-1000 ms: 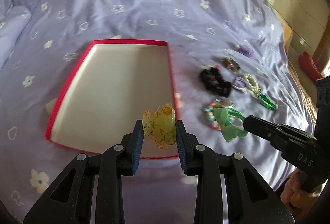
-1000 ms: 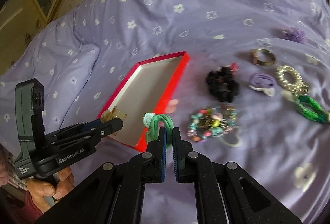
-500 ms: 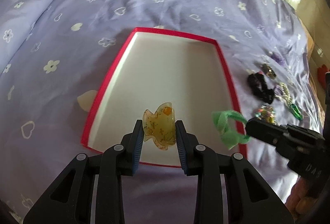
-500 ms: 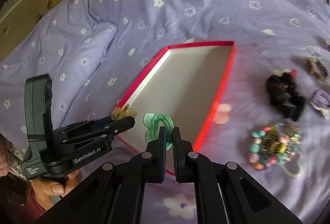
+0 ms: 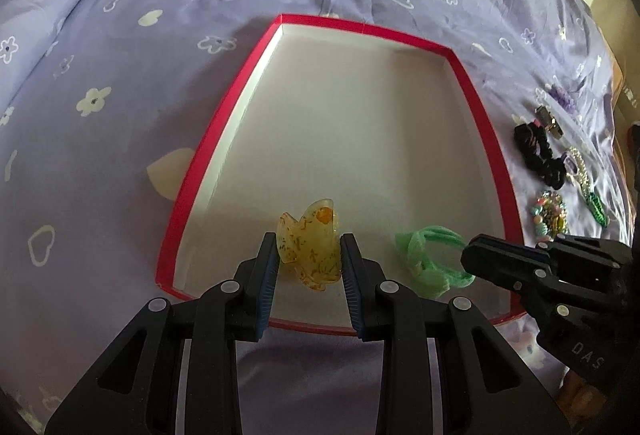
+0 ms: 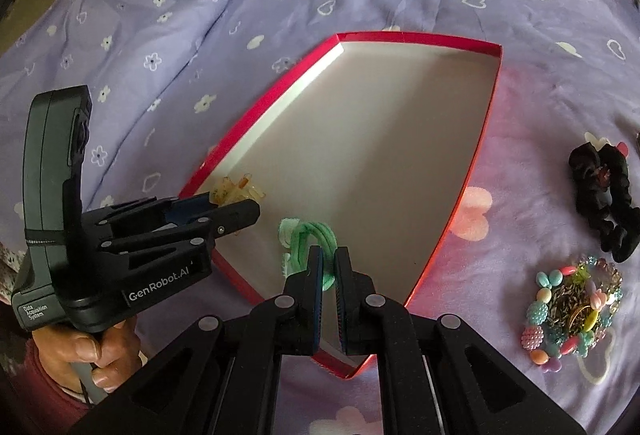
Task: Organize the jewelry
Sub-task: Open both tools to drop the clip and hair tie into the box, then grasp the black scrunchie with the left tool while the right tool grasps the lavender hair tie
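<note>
Over the near end of the red-rimmed box [image 5: 486, 139] on the bed, the left gripper [image 5: 308, 259] clamps a yellow hair claw [image 5: 310, 245] while the right gripper [image 6: 328, 267], jaws nearly closed, pinches a green hair tie [image 6: 308, 239].

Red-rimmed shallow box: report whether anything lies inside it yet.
Nothing rests in it. The red-rimmed shallow box shows only bare white floor; the yellow translucent hair claw and green hair tie are gripped over it.

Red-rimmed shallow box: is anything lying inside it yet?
The red-rimmed shallow box shows only bare white floor. The translucent yellow hair claw and green fabric hair tie are gripper-held over its near end. Gripper fingers hide the floor beneath them.
</note>
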The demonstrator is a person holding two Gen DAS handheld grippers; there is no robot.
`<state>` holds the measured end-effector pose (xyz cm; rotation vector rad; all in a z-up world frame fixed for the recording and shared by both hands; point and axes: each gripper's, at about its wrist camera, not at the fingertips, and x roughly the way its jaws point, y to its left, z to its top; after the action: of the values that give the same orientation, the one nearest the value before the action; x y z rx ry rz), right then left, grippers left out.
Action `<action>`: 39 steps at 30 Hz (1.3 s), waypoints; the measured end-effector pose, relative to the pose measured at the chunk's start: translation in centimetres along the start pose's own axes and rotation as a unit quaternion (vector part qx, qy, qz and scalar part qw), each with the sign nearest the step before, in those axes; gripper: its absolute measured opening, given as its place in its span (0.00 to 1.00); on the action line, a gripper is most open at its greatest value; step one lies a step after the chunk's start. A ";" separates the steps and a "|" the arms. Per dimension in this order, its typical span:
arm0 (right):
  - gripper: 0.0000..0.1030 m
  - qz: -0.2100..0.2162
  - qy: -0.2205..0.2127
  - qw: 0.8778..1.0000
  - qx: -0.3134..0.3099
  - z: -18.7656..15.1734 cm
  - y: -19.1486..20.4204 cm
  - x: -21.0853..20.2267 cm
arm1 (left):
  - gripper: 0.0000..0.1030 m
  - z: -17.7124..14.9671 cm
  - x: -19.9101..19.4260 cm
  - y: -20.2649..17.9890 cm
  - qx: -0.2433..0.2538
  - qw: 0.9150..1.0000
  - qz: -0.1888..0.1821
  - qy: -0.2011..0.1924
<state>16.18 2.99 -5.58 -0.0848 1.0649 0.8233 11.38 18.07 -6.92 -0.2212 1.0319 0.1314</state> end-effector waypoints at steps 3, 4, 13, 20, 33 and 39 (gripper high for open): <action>0.10 -0.004 0.008 1.000 -0.003 -0.1 -0.1 0.3 | 0.28 -0.1 0.2 -0.1 0.003 1.000 0.002 0.002; 0.10 -0.004 0.008 1.000 -0.004 -0.1 -0.1 0.4 | 0.28 -0.1 0.2 -0.1 0.004 1.000 0.004 0.003; 0.26 0.006 -0.003 1.000 0.004 -0.2 -0.2 -0.4 | 0.44 0.0 0.0 -0.2 0.010 1.000 0.025 0.003; 0.29 0.005 -0.049 0.999 0.022 -1.2 -0.8 -4.0 | 0.62 0.0 -2.2 -0.2 0.003 0.999 0.032 -0.019; 0.40 -0.046 -0.112 0.986 0.115 -5.9 -8.2 -11.6 | 0.64 0.0 -5.3 -4.9 0.012 0.999 -0.014 -0.046; 0.44 -0.074 -0.130 0.977 0.150 -8.4 -11.6 -14.4 | 0.64 -0.1 -5.6 -8.3 0.035 0.998 -0.034 -0.044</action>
<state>14.11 -16.88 -1.97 0.1927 0.9109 0.5165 10.22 9.92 -1.18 -0.1855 0.9386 0.0434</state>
